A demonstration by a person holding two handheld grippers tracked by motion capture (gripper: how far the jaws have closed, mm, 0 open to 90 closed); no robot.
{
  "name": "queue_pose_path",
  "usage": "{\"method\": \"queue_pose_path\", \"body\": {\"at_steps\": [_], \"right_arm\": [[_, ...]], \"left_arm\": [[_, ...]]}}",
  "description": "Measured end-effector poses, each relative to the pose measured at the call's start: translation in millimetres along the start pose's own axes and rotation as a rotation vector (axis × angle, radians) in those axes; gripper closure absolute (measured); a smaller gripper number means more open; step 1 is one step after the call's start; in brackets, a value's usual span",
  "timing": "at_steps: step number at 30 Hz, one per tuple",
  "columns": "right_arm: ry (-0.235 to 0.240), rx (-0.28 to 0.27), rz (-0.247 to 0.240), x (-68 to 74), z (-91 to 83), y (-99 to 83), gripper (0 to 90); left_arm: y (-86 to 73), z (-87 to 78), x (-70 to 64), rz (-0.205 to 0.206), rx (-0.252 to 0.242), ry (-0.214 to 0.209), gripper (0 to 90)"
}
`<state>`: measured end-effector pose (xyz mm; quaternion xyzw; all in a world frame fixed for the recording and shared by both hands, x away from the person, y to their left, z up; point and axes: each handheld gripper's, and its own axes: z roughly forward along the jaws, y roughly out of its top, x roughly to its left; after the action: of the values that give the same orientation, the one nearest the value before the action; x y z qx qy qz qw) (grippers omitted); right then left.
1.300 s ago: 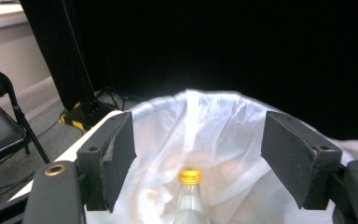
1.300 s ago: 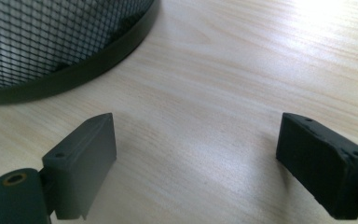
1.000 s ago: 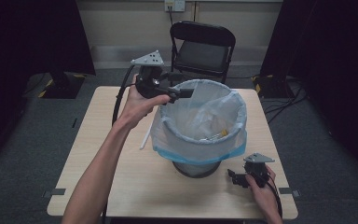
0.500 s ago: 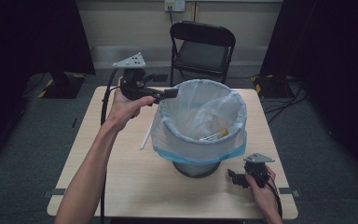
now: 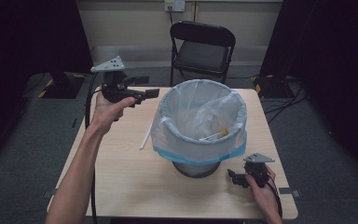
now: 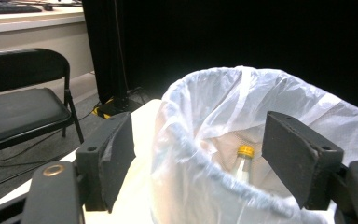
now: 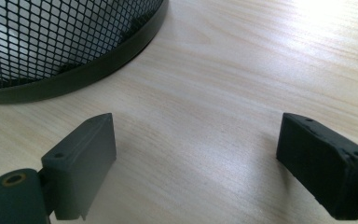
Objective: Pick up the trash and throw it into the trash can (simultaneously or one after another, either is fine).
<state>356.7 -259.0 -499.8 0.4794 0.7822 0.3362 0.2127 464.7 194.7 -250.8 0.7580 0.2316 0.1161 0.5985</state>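
The left gripper (image 5: 142, 93) is held in the air off the far-left side of the bin, jaws spread wide and holding nothing; the bag rim (image 6: 200, 154) lies directly ahead of it and slightly below, as the left gripper view confirms. The bin (image 5: 196, 165) stands near the centre of the table (image 5: 121, 186), lined with one white plastic bag (image 5: 200, 135) folded over its rim. The right gripper (image 5: 237, 178) rests low on the table beside the bin's base on the near-right, jaws likewise wide apart and empty. The left gripper is judged the nearer to the rim. Count: one bin, one bag, one bottle (image 5: 213, 136) lying tilted inside with a yellow cap (image 6: 245, 150), one white strip (image 5: 147, 137) on the table left of the bin, one chair (image 5: 203, 49) beyond.
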Motion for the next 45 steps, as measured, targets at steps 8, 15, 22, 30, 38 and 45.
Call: {"method": "queue_pose_path", "body": {"at_steps": [8,15,22,30,38,45], "right_arm": [[0.0,0.0,0.001,0.0,0.0,0.0,10.9],[0.0,0.0,0.0,0.0,0.0,0.0,10.9],[0.0,0.0,0.001,0.0,0.0,0.0,10.9],[0.0,0.0,0.0,0.0,0.0,0.0,10.9],[0.0,0.0,0.0,0.0,0.0,0.0,10.9],[0.0,0.0,0.0,0.0,0.0,0.0,10.9]], "left_arm": [[-15.8,-11.5,11.6,-0.015,0.004,0.041,24.4],[-41.1,-24.0,23.9,-0.059,0.031,0.073,27.6],[-60.4,-36.1,30.2,-0.081,0.053,0.106,26.8],[-92.8,-39.1,41.5,-0.132,0.103,0.137,29.8],[-120.5,-30.8,44.7,-0.161,0.157,0.147,31.0],[-140.8,-16.5,45.1,-0.17,0.228,0.172,34.0]]}}
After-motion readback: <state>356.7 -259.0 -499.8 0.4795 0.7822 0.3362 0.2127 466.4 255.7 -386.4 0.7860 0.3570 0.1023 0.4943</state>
